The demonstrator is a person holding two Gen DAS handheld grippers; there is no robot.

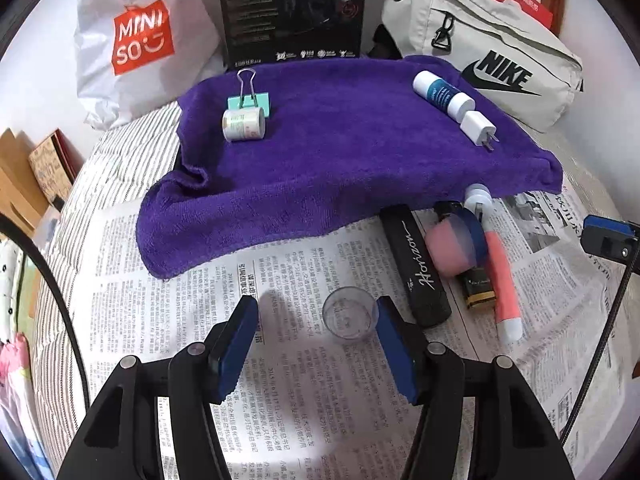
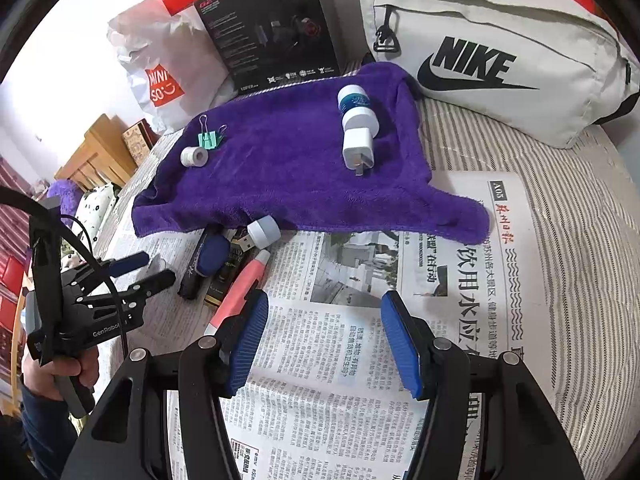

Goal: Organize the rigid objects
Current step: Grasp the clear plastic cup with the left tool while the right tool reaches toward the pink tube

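Note:
A purple towel [image 1: 340,160] lies on newspaper [image 1: 280,360]. On it are a small white jar [image 1: 243,124], a green binder clip [image 1: 249,98], a blue-and-white bottle [image 1: 442,96] and a white charger plug [image 1: 479,128]. On the newspaper lie a clear plastic cup [image 1: 351,316], a black Horizon case [image 1: 416,266], a pink-and-blue round piece [image 1: 454,246], a coral pen-like tube [image 1: 502,272] and a dark box [image 1: 478,288]. My left gripper [image 1: 316,320] is open, its right pad touching the cup. My right gripper [image 2: 324,320] is open and empty above the newspaper [image 2: 360,360].
A white Nike bag [image 2: 500,52] lies at the back right, a black headphone box [image 1: 294,12] and a Miniso bag [image 1: 140,40] at the back. Striped bedding [image 2: 580,240] surrounds the newspaper. Cardboard boxes [image 1: 24,176] stand at the left.

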